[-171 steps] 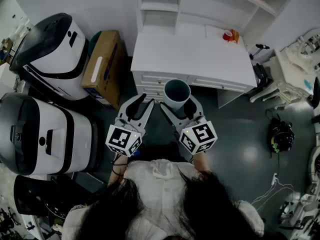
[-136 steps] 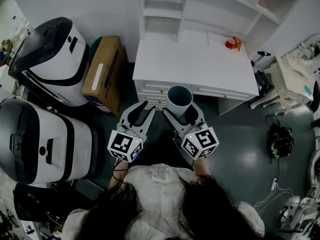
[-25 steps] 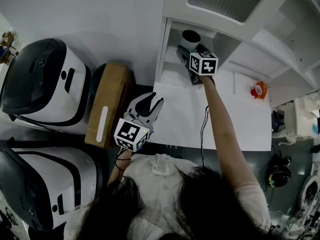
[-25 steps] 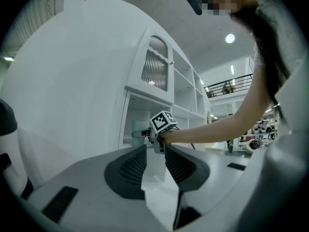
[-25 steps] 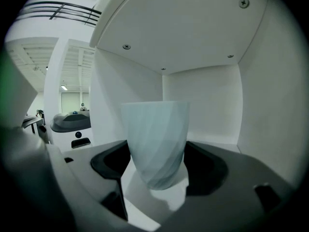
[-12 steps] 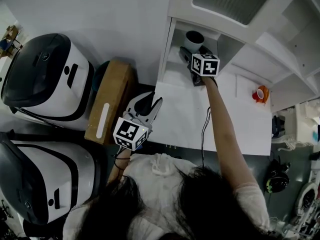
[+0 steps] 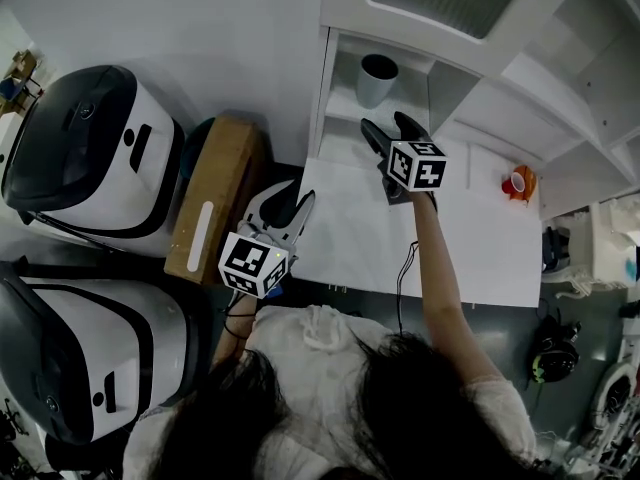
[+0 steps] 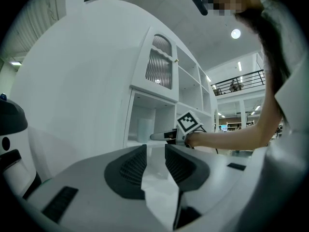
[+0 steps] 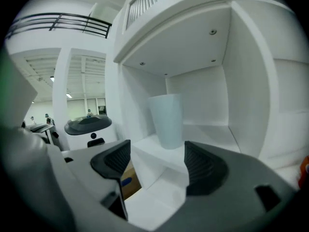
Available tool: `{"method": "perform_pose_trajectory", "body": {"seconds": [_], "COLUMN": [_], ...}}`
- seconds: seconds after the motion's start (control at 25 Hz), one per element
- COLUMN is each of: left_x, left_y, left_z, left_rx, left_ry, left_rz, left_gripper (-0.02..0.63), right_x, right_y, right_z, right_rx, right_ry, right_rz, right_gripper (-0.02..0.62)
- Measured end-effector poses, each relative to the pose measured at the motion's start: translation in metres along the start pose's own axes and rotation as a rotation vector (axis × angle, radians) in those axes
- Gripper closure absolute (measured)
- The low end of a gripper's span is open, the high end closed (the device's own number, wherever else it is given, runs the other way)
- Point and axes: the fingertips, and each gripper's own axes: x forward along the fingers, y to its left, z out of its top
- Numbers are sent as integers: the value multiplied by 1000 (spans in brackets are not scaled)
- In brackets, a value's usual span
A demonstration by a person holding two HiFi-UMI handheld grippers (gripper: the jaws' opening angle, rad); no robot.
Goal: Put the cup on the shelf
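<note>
Grey-blue cup (image 7: 377, 78) stands upright on the shelf (image 7: 345, 106), upper centre of the head view. Your right gripper (image 7: 386, 122) hangs just below it, jaws wide apart, empty. Your left gripper (image 7: 287, 204), lower left, holds nothing, jaws narrowly parted.

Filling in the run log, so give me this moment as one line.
cup: upright on shelf | right gripper: open, empty, clear of cup | left gripper: narrowly open, empty

Right gripper (image 7: 388, 128) released cup (image 7: 377, 79), drew back; cup now stands on shelf (image 7: 345, 107).
</note>
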Motion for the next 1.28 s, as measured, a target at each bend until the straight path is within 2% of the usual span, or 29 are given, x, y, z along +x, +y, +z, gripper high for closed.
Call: {"method": "perform_pose_trajectory", "body": {"seconds": [0.36, 0.76, 0.96, 1.2, 1.24, 1.28], "left_x": [10, 8, -6, -38, -43, -48], "left_y": [-46, -124, -161, -194, -199, -204], "left_z": [-11, -31, -46, -70, -73, -75], "left_rx": [-20, -22, -32, -52, -53, -53], "left_ry": [27, 70, 91, 139, 146, 153], "left_rz": [-23, -45, -8, 84, 92, 98], "left_gripper": [478, 477, 477, 477, 478, 477], "right_x": [-112, -214, -257, -300, -305, -310], "right_y": [37, 80, 88, 90, 90, 90], "right_z": [-30, -82, -113, -136, -137, -139], "right_rx": [89, 62, 60, 70, 70, 77], "right_ry": [-101, -77, -51, -51, -58, -66], "right_rz": [89, 193, 226, 271, 267, 263], "right_gripper": [241, 242, 242, 254, 274, 327]}}
